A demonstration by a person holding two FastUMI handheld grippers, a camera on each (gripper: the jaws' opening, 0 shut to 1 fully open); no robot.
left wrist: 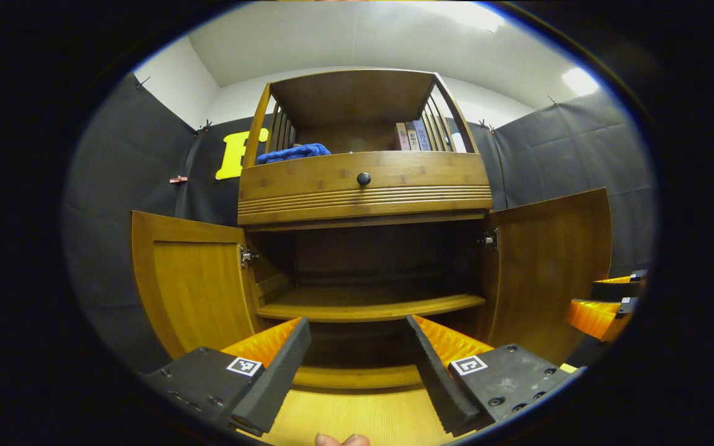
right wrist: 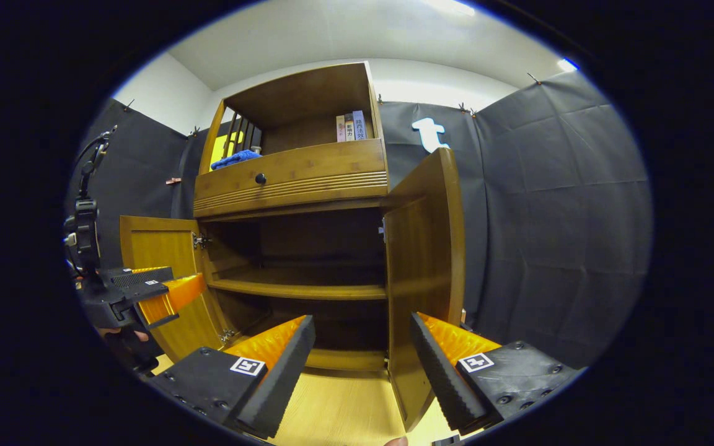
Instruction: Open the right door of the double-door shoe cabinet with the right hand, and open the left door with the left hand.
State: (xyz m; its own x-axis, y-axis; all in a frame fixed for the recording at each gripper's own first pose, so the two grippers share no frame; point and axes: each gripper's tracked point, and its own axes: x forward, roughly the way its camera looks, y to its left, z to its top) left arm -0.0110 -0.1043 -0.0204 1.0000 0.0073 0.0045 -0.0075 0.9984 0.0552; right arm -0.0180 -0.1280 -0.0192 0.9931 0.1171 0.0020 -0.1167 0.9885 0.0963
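Both doors swung wide: left door (left wrist: pixel 193 282), right door (left wrist: pixel 549 266); task looks complete. Left gripper (left wrist: pixel 357 365) and right gripper (right wrist: pixel 363 365) spread, empty, clear of the shoe cabinet (left wrist: pixel 363 186).

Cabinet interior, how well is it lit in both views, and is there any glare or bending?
Left gripper view: cabinet lower compartment is dim and shadowed, ceiling light glares, the drawer front bows from fisheye. Right gripper view: the right door curves, and the space behind the shelf is dark.
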